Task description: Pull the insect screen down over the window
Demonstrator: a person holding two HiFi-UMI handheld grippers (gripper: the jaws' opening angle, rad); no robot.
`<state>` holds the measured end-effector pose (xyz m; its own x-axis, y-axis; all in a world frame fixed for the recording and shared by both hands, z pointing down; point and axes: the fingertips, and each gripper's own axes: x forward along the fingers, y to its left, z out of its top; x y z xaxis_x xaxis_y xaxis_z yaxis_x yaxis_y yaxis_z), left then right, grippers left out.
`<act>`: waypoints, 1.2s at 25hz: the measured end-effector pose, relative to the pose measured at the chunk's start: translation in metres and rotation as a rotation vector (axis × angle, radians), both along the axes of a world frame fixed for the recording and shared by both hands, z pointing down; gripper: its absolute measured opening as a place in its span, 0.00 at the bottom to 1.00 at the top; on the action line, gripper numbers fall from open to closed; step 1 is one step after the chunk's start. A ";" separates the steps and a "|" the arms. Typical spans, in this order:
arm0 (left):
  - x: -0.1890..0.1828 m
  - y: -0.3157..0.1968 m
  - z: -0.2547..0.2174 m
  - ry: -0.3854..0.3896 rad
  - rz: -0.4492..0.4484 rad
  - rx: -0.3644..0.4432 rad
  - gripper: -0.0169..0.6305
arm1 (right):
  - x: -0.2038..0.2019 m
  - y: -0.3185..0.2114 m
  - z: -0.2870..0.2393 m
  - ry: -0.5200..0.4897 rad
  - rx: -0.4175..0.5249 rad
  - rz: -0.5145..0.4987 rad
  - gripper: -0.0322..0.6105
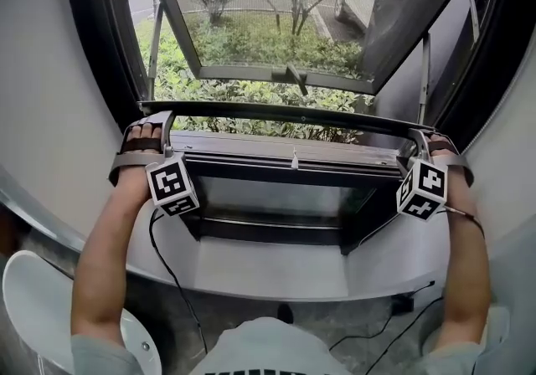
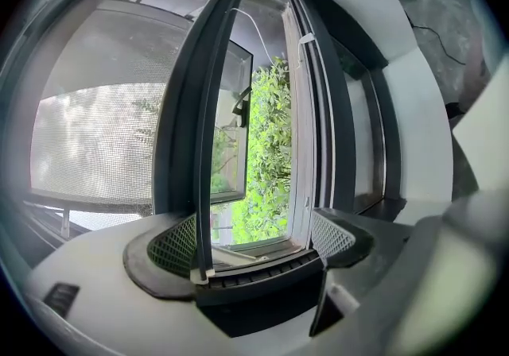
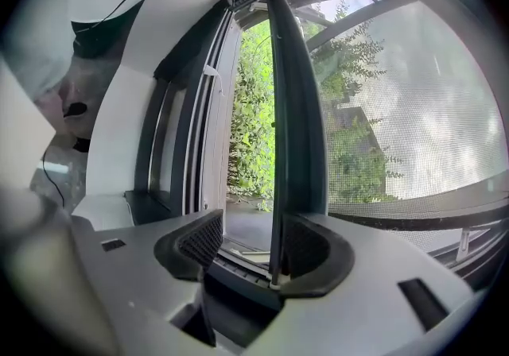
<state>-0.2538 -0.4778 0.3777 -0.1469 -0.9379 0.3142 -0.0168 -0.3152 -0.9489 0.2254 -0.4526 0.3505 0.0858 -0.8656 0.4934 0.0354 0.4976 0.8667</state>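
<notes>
While the head view shows the insect screen's pull bar [image 1: 276, 111] spanning the window, with the left gripper [image 1: 162, 124] at one end and the right gripper [image 1: 417, 137] at the other, only the gripper views show the jaws. Both pairs stand apart. In each, the bar runs between the jaws and lies against the mesh-side pad [image 2: 171, 247], well clear of the opposite pad. The mesh [image 3: 413, 108] (faint from the head view) shows plainly beyond that jaw. Past the other jaw lie bushes [image 2: 270, 148] and the window frame [image 1: 293, 166].
</notes>
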 end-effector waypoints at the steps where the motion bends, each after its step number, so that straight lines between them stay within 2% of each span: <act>1: 0.000 0.000 0.000 0.000 -0.002 0.002 0.74 | 0.000 0.000 0.000 0.001 0.002 0.001 0.42; 30: -0.001 0.004 0.055 -0.015 -0.012 -0.082 0.74 | 0.001 0.005 0.056 0.048 -0.031 0.029 0.42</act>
